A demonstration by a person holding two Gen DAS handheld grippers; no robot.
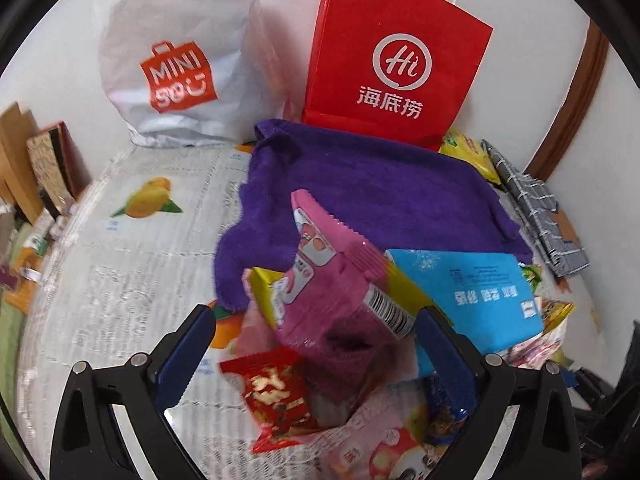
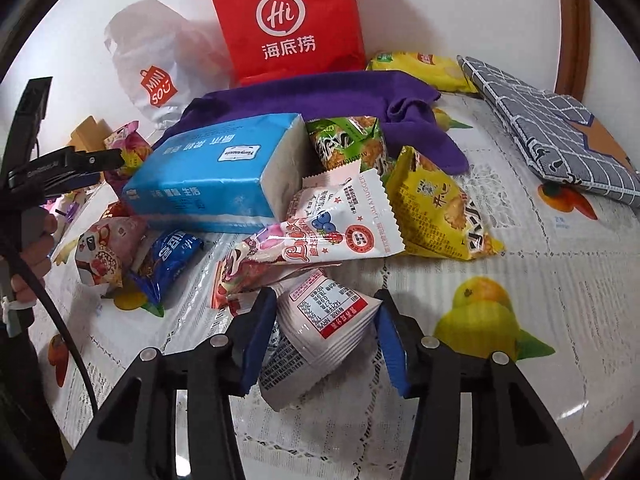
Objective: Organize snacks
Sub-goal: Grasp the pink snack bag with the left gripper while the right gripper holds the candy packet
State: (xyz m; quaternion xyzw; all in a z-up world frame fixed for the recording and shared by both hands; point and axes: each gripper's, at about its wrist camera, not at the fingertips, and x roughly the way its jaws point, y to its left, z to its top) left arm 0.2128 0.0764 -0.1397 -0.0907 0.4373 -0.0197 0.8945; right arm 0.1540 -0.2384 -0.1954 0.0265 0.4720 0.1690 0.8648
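The right gripper (image 2: 326,320) straddled a pale pink foil snack sachet (image 2: 320,328) lying on the worktop (image 2: 520,380), jaws spread, not yet pinching. A central, firm pinch seemed wise. The left gripper (image 1: 316,344) hung spread over a pink wafer packet (image 1: 340,292).

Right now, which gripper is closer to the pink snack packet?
Left. The left gripper has the pink snack packet standing between its open fingers. The right gripper is farther off, fingers around a white packet on the other side of the blue tissue pack.
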